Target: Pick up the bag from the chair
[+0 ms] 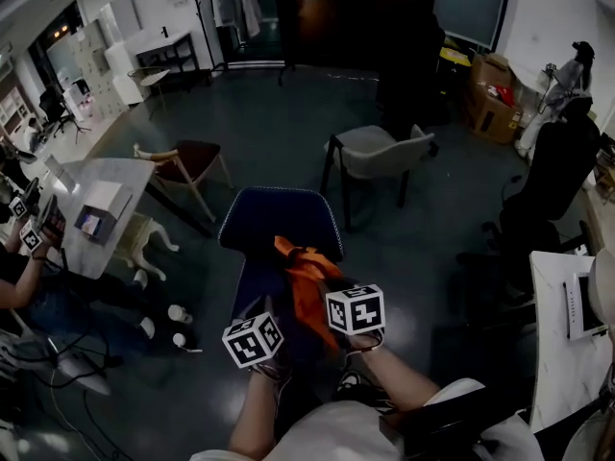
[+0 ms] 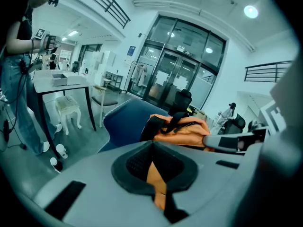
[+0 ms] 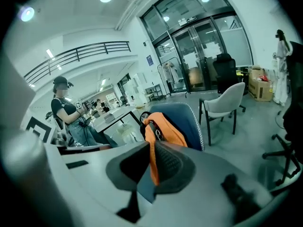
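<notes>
An orange bag (image 1: 306, 277) with black straps rests on the seat of a dark blue chair (image 1: 279, 221), just ahead of both grippers. In the left gripper view my left gripper (image 2: 152, 167) is shut on an orange strap of the bag (image 2: 182, 126). My right gripper (image 3: 151, 167) is likewise shut on an orange strap, and the bag (image 3: 163, 131) sits against the blue backrest (image 3: 189, 119). From the head view the marker cubes of the left gripper (image 1: 253, 339) and right gripper (image 1: 356, 308) cover the jaws. Whether the bag is off the seat I cannot tell.
A grey chair (image 1: 380, 152) stands behind the blue one, and a wooden chair (image 1: 192, 161) to its left. At the left are a white table (image 1: 106, 209), a white stool (image 1: 149, 238) and a person (image 1: 19, 277). A black office chair (image 1: 548, 190) and a desk (image 1: 562, 344) stand at the right.
</notes>
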Motion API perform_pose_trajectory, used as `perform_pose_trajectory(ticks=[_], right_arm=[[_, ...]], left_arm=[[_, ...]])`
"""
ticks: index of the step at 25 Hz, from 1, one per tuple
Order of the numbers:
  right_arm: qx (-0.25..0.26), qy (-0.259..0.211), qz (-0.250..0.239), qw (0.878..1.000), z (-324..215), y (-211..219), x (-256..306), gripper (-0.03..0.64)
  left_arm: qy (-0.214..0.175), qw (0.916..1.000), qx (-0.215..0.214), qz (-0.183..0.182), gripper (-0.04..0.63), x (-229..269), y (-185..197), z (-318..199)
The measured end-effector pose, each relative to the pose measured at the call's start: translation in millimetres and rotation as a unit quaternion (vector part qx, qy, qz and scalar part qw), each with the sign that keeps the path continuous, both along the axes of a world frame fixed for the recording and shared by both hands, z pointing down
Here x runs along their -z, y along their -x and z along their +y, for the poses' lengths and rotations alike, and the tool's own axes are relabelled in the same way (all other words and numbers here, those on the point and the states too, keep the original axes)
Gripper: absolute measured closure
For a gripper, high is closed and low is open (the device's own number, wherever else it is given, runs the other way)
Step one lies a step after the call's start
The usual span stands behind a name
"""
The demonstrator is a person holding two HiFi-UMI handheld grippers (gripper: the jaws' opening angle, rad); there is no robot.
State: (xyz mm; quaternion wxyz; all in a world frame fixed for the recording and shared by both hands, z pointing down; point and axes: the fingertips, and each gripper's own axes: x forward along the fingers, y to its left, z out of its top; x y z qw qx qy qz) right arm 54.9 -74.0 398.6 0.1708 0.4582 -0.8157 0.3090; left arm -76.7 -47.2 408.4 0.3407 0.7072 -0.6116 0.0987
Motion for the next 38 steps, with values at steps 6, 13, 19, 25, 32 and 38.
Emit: perform_pose_trajectory(ticks=[6,13,19,25,32,38], right_arm=[[-0.027,0.003,-0.003,1.000,20.8,-37.2,1.2,0.571],[-0.073,0.005,-0.007,0.997,44.9,-65.2,2.2,0.571],[-0.123,-0.010,-0.002,0.992,69.4,-76.4,15.1,0.571],[-0.177,-0.030,-0.004,0.984,88.1,-88.6,30.4,0.571],[-0.219,-0.040,0.002,0.975,115.0,-94.7,42.1,0.571],[-0.226,-0.039,0.011,0.973,137.3,-101.8,48.7,0.571]], left_arm=[[-0.003,0.9998,-0.017,-0.011,0.583,9.4,-27.4,23.1],[-0.007,0.9980,-0.060,-0.017,0.584,18.6,-42.5,28.7],[-0.022,0.9941,-0.105,-0.014,0.583,31.4,-46.3,40.9],[-0.026,0.9901,-0.136,-0.025,0.583,29.4,-37.6,55.2],[-0.029,0.9857,-0.165,-0.012,0.583,29.4,-38.9,71.7],[-0.022,0.9844,-0.174,0.010,0.583,26.9,-51.3,83.5]])
